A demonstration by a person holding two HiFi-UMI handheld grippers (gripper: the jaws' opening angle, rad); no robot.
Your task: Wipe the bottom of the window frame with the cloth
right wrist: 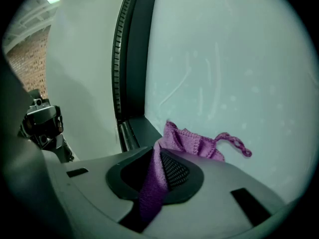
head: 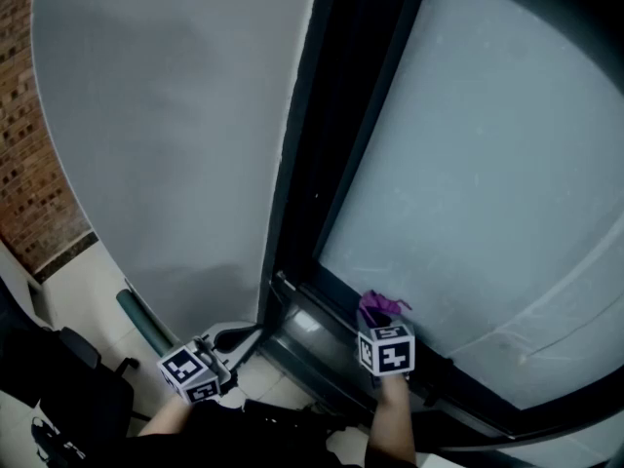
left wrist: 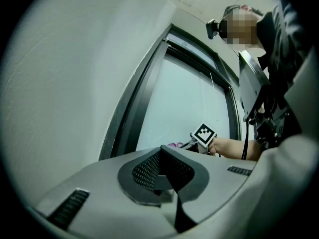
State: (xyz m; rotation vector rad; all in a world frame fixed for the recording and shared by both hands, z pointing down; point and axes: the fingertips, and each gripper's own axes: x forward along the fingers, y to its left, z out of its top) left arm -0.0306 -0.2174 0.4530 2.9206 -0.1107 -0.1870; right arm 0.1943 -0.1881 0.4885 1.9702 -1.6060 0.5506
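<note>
The purple cloth (head: 378,308) is pinched in my right gripper (head: 382,322), which is shut on it and holds it against the glass just above the dark bottom rail of the window frame (head: 314,337). In the right gripper view the cloth (right wrist: 195,143) bunches past the gripper (right wrist: 160,169), with a thin loop sticking out to the right; the bottom rail (right wrist: 133,131) lies to its left. My left gripper (head: 242,337) hovers left of the frame's lower corner, shut on nothing. In the left gripper view this gripper (left wrist: 164,176) points at the window, with the right gripper (left wrist: 203,133) and cloth (left wrist: 174,145) beyond.
The dark vertical frame post (head: 317,154) splits the grey wall (head: 166,135) from the frosted glass (head: 487,164). A brick wall (head: 27,164) stands far left. A green bar (head: 142,322) and dark gear (head: 68,398) lie low at the left. The person's body (left wrist: 279,98) fills the right.
</note>
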